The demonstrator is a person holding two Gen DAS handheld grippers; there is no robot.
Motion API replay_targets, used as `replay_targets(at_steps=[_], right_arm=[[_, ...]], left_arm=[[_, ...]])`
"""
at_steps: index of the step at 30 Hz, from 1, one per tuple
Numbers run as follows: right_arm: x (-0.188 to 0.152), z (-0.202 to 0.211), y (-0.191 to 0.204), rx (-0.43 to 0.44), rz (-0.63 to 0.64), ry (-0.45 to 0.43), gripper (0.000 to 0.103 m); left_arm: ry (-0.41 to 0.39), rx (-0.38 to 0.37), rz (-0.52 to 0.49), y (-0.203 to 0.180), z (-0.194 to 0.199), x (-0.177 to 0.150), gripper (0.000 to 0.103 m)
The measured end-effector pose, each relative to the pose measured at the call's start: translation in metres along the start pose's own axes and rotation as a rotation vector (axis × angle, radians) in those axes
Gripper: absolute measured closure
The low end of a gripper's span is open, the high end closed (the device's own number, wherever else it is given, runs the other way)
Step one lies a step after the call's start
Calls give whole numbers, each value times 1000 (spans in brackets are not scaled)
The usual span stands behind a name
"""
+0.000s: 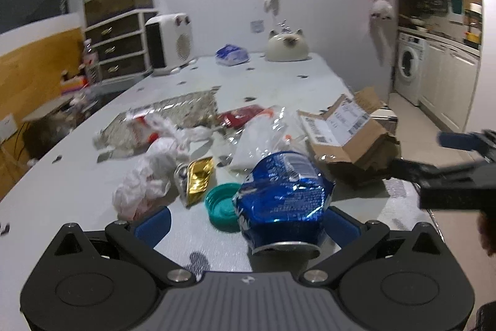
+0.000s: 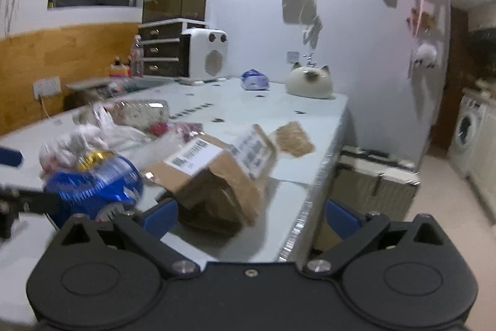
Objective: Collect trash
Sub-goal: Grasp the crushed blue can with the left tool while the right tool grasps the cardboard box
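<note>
A pile of trash lies on the white table. A crushed blue can lies between the wide-open fingers of my left gripper, close to the right pad, not clamped. A teal cap, a gold wrapper and crumpled white bags lie just left of the can. A torn cardboard box sits near the table's right edge, between the open fingers of my right gripper. The right gripper also shows at the right of the left wrist view. The can shows at the left of the right wrist view.
Clear plastic bags, a red wrapper and a foil tray lie farther back. A white heater, a blue pack and a cat-shaped ornament stand at the far end. A case stands on the floor beside the table.
</note>
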State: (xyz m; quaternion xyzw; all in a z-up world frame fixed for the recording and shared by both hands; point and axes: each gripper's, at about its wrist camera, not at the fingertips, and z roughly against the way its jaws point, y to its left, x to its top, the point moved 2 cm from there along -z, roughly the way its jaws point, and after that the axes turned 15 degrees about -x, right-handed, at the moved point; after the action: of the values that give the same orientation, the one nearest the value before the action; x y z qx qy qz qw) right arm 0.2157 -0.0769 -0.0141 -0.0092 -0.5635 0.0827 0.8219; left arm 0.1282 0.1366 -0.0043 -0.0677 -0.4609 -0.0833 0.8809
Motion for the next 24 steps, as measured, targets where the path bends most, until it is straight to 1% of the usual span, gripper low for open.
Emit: replay_targets(at_steps=[3, 5, 6, 7, 10, 11, 12, 13, 14, 15, 18, 19, 22, 24], right_arm=[[8, -10, -2, 56, -127, 30, 1], [13, -22, -2, 51, -197, 63, 2], [15, -28, -1, 48, -226, 80, 5], [16, -35, -2, 48, -257, 97, 6], [14, -55, -4, 66, -351, 163, 8], [12, -62, -4, 75, -371, 189, 12], [9, -67, -4, 86, -387, 219, 18], [5, -71, -5, 97, -400, 247, 20], [2, -73, -5, 108, -413, 268, 26], [-1, -76, -6, 118, -426, 283, 34], [-4, -73, -11, 134, -449, 289, 43], [-5, -72, -12, 136, -450, 293, 45], [-6, -68, -13, 138, -431, 298, 51], [-6, -63, -14, 132, -401, 289, 54]], left_arm=[[-6, -24, -10, 0, -3, 5, 0], [-8, -38, -16, 0, -8, 10, 0], [-6, -42, -19, 0, -11, 12, 0], [-5, -45, -23, -1, -13, 14, 0], [5, -64, -28, 0, -22, 18, 0], [11, -72, -26, 1, -25, 19, 0], [20, -81, -22, 2, -28, 19, 0], [28, -88, -20, 3, -31, 19, 0], [35, -95, -21, 3, -34, 19, 0], [41, -103, -23, 3, -36, 19, 0], [62, -118, -46, 2, -44, 21, 0], [68, -124, -54, 1, -46, 22, 0], [84, -140, -73, 1, -53, 26, 1], [99, -136, -74, 3, -59, 27, 3]])
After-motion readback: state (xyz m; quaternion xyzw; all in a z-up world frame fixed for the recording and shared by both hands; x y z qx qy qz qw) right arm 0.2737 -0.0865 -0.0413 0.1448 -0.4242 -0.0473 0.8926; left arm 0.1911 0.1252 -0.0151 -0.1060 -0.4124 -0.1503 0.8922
